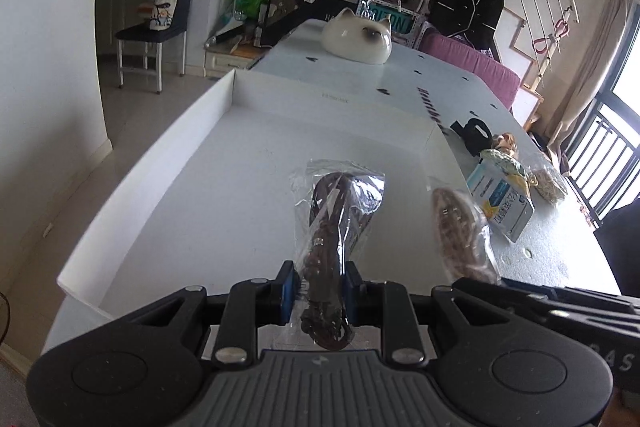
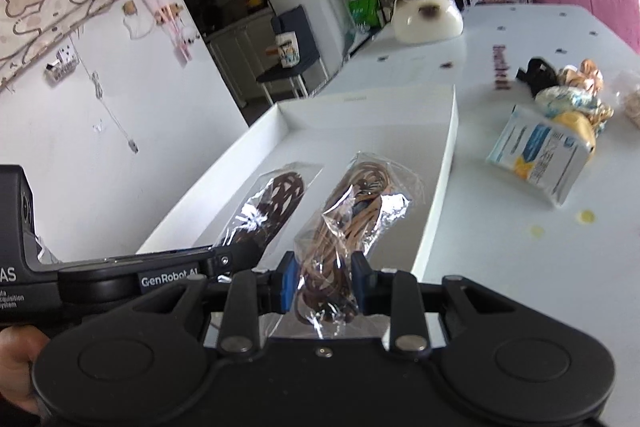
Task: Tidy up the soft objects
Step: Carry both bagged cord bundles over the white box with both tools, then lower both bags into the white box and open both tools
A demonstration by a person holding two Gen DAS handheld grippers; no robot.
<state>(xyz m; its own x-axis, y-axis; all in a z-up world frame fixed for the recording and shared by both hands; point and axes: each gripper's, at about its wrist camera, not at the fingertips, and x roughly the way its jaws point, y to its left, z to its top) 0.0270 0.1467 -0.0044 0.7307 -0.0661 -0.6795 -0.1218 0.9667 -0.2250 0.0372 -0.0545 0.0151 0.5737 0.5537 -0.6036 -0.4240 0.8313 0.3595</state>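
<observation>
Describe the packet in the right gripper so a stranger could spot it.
Find the shallow white tray on the table. Two clear packets hang over it; take the one nearer the blue-and-white box. That packet holds tan bands; its neighbour holds dark brown ones.

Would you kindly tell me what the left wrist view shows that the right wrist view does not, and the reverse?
Only the left wrist view shows the left gripper pinching its clear bag of dark brown bands, and railed windows at right. Only the right wrist view shows the right gripper pinching its clear bag of tan bands, beige wall decorations and a hand. Both show the shallow white cardboard tray, blue-and-white carton and white cat-head ornament.
</observation>
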